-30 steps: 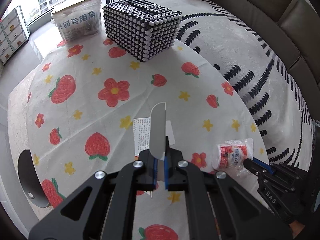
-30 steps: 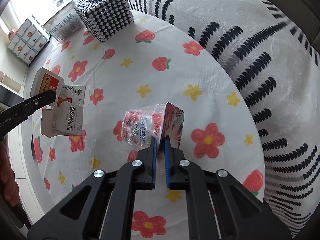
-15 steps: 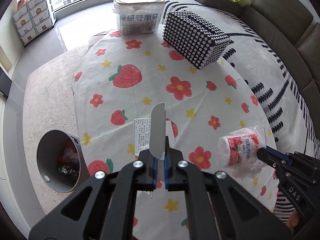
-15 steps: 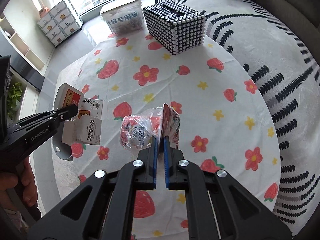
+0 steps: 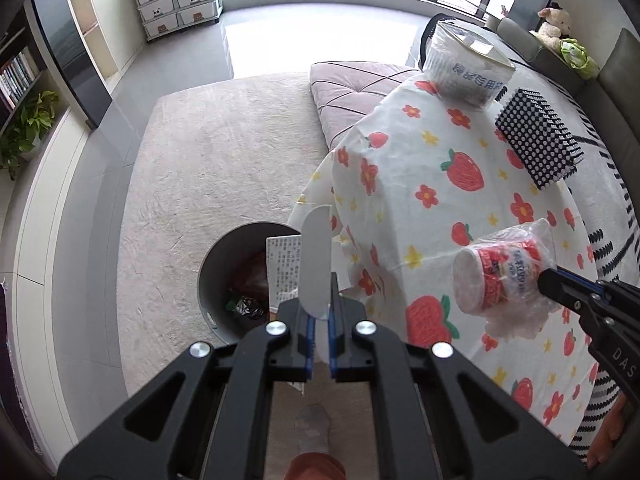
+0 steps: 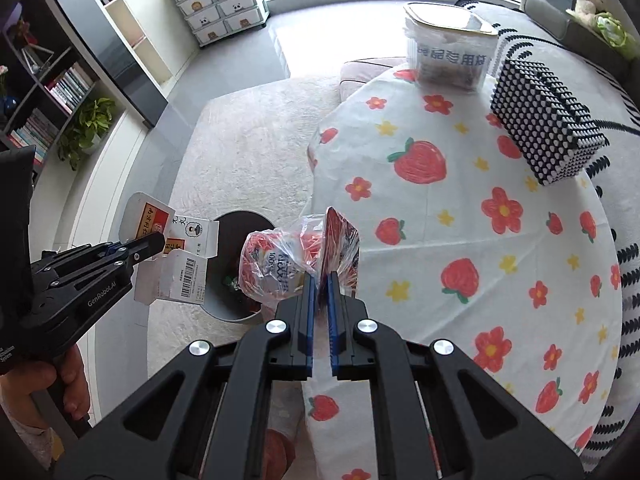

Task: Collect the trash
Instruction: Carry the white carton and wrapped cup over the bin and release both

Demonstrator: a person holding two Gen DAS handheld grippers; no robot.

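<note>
- Left wrist view: our left tool (image 5: pixel 319 332) is clamped on a flattened white carton (image 5: pixel 294 268), printed with small text, hanging above the grey bin (image 5: pixel 218 268) on the carpet. We should centre it over the opening before letting go.
- Right wrist view: our right tool (image 6: pixel 319 308) is clamped on a crinkly plastic wrapper (image 6: pixel 288 260) with red print, near the edge of the counter (image 6: pixel 460 232), beside the bin (image 6: pixel 228 312). We should carry it fully over the rim before releasing.

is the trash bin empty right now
No, the grey bin on the carpet already holds dark and red wrappers at its bottom.
</note>
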